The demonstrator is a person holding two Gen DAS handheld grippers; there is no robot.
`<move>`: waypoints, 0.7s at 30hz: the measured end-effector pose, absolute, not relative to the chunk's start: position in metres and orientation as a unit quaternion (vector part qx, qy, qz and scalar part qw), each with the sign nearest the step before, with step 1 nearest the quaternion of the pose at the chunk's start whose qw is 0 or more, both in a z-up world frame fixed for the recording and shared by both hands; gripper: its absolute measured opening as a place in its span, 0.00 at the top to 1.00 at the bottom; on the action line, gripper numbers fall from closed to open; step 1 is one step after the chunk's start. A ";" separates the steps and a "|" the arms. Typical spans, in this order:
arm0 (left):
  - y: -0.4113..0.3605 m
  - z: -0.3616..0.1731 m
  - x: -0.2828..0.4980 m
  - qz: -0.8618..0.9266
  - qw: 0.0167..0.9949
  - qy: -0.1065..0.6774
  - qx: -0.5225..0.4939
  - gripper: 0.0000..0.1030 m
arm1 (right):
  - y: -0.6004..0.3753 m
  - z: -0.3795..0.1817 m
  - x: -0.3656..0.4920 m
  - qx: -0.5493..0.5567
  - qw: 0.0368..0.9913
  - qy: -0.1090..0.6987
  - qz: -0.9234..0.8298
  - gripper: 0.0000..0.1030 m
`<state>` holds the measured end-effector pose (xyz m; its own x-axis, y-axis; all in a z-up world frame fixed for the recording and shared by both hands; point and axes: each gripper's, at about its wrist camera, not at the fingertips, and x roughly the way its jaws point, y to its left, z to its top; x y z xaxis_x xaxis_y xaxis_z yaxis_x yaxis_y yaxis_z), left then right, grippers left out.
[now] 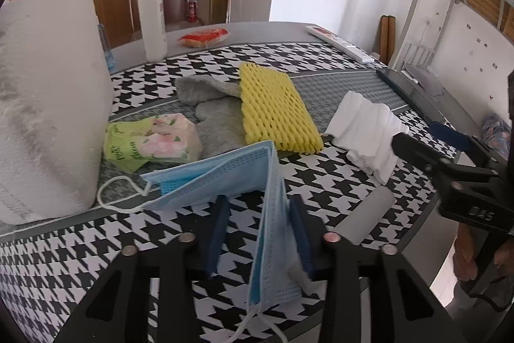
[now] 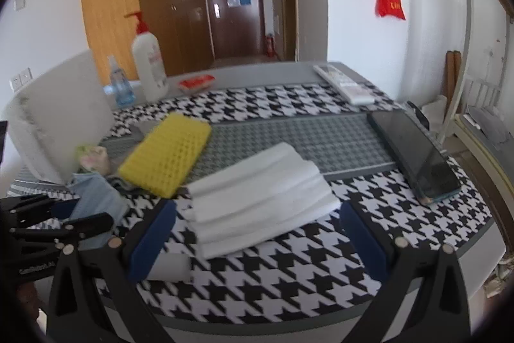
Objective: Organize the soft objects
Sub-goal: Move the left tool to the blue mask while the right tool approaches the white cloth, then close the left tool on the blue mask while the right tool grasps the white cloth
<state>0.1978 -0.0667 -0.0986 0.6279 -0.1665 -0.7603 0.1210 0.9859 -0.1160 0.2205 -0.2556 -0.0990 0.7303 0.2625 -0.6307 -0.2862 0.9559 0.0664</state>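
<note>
We see left gripper (image 1: 257, 233) jaws narrowing around the limp blue face mask (image 1: 231, 172), one pad touching; right gripper (image 2: 257, 233) jaws wide around the squashy white foam sheet (image 2: 257, 198), twelve o'clock; pinch mid-fold.

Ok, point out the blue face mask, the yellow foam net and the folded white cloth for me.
blue face mask (image 1: 225, 179), left wrist view, on its pleated upper panel.
yellow foam net (image 1: 273, 105), left wrist view, middle of the mesh.
folded white cloth (image 2: 257, 198), right wrist view, centre of the top fold.
</note>
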 end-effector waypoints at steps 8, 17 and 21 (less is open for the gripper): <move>-0.071 -0.101 0.201 -0.087 0.899 0.429 -0.027 0.86 | -0.252 -0.109 0.240 -0.009 0.914 0.376 0.150 0.00; -0.074 -0.098 0.200 -0.092 0.904 0.416 -0.021 0.96 | -0.242 -0.116 0.247 -0.037 0.901 0.407 0.143 0.10; -0.073 -0.094 0.199 -0.092 0.909 0.406 -0.018 0.96 | -0.238 -0.120 0.249 -0.051 0.898 0.416 0.133 0.17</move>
